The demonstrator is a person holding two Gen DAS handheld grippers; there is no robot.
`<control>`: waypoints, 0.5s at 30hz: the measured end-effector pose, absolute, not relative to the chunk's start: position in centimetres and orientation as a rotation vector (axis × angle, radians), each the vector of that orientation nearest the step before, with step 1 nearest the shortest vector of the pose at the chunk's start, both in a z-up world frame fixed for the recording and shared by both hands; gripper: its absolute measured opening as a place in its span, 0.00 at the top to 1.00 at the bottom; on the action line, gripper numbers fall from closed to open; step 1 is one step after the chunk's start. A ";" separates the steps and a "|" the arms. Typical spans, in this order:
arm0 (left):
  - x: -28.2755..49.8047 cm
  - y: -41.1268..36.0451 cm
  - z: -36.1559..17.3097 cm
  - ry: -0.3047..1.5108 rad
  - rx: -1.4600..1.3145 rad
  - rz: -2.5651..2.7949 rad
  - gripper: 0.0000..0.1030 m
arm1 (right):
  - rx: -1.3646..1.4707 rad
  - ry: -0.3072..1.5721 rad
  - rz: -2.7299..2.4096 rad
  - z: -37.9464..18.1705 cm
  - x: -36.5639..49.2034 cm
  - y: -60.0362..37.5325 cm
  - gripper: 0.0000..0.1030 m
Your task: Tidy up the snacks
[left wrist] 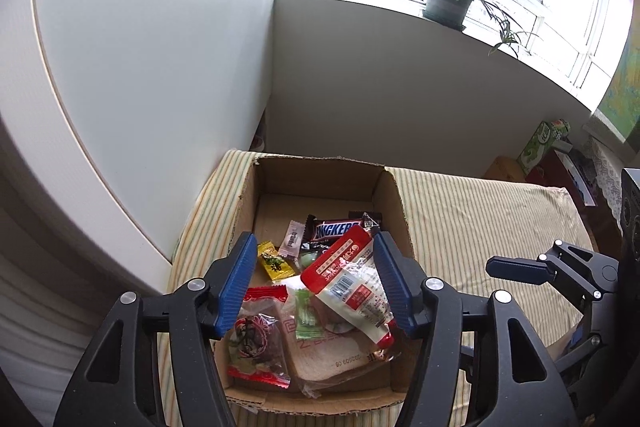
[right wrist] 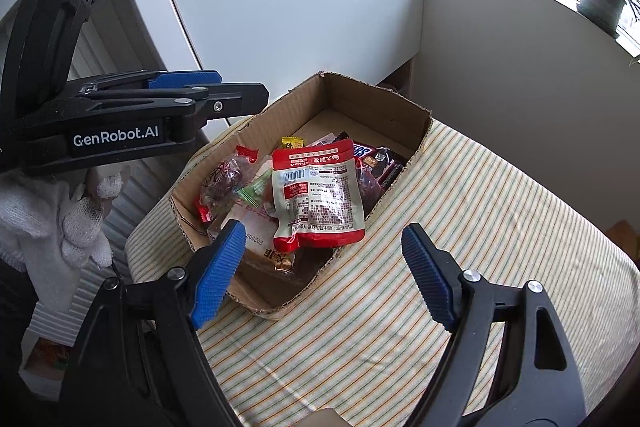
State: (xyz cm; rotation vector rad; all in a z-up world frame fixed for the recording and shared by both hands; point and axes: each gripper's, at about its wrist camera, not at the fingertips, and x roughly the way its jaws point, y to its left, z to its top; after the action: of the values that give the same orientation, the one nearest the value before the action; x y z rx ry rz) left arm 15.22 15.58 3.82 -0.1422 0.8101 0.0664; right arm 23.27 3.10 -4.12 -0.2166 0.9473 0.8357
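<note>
An open cardboard box (left wrist: 390, 203) (right wrist: 376, 103) stands on the striped cloth and holds several snacks. A red and clear pouch (left wrist: 352, 287) (right wrist: 316, 191) lies on top, tilted. Under it are a Snickers bar (left wrist: 334, 229) (right wrist: 362, 149), a yellow candy (left wrist: 274, 261), a green candy (left wrist: 308, 319), a bread packet (left wrist: 328, 359) and a red-edged sweets packet (left wrist: 256, 343) (right wrist: 222, 179). My left gripper (left wrist: 316, 287) is open above the box, its pads on either side of the pouch, not touching. My right gripper (right wrist: 324, 275) is open, empty, near the box's front right wall.
The striped cloth (left wrist: 480, 227) (right wrist: 460, 227) covers the surface right of the box. A white cabinet (left wrist: 140, 67) stands left of it. A potted plant (left wrist: 450, 1) sits on the windowsill. Boxes and clutter (left wrist: 544, 147) lie at the far right.
</note>
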 end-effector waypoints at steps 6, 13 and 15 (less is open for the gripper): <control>12.6 14.3 4.9 0.749 -0.117 0.096 0.36 | -0.213 0.893 0.804 -3.1 21.6 1.1 0.19; 8.6 12.6 5.1 0.675 -0.116 0.111 0.27 | -0.190 0.805 0.755 -1.8 18.6 -1.4 0.10; 7.4 11.9 4.7 0.655 -0.098 0.134 0.24 | -0.182 0.763 0.725 -1.7 17.6 -2.3 0.05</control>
State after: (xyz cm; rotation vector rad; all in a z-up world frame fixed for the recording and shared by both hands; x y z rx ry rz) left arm 7.38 11.91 4.70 -0.0978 0.6551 0.1343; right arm 17.55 -2.35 -1.72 -0.1816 0.7627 0.7254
